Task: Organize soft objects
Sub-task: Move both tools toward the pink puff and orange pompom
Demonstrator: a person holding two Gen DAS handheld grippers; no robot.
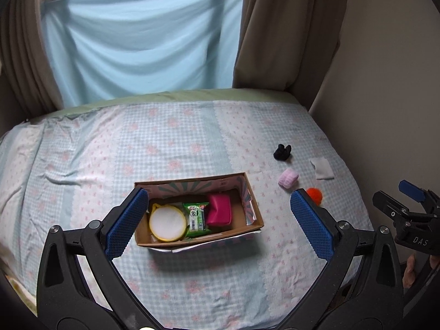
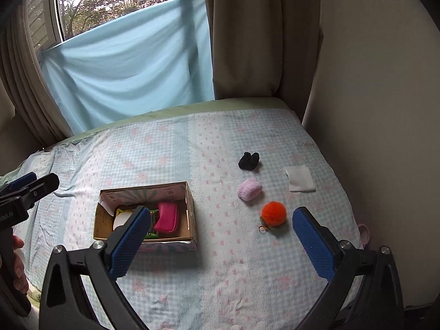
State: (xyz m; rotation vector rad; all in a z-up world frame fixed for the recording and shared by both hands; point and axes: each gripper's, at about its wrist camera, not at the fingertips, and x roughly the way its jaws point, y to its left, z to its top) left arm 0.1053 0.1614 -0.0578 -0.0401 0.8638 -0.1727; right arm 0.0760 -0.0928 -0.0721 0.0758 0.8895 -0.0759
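- My left gripper: jaws spread wide, holding nothing, above the cardboard box.
- My right gripper: jaws likewise wide apart and empty, to the right of the box, over the checked bedspread.
- Box contents: round white pad with yellow rim at the left end; green wipes packet in the middle; pink pouch at the right end, all three side by side.
- Orange pompom: on the bedspread right of the box, a small ring beside it.
- Pale pink roll: right of the box, just beyond the pompom.
- Black soft item: farther back from the box, past the pink roll.
- White cloth square: farthest right of the box, lying flat.
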